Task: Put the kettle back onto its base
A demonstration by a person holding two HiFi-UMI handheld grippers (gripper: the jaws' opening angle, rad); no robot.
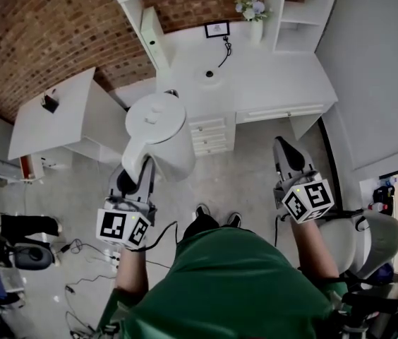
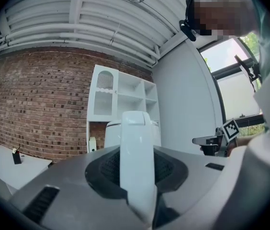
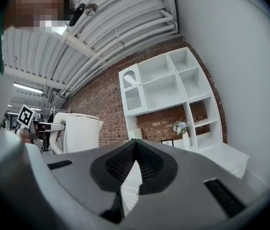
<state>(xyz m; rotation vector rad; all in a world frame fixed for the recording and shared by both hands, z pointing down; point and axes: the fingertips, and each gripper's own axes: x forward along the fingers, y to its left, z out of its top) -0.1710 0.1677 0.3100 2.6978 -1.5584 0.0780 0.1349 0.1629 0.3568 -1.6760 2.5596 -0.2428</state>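
Kettle (image 1: 158, 136), white with its lid on, hangs in the air above the floor (image 1: 248, 175). It is carried by the left gripper (image 1: 140, 169), whose jaws are clamped on its handle (image 2: 137, 162). Ahead, on the white table (image 1: 276, 83), sits a small round disc with a cable (image 1: 225, 48), most likely the base (image 1: 209, 74); it is well apart from the kettle. Further right, the right gripper (image 1: 288, 154) points level and carries nothing, its jaws closed together. The pickup is done. What is left, as I judge it, is the carry to the table, lining up over the base and setting down.
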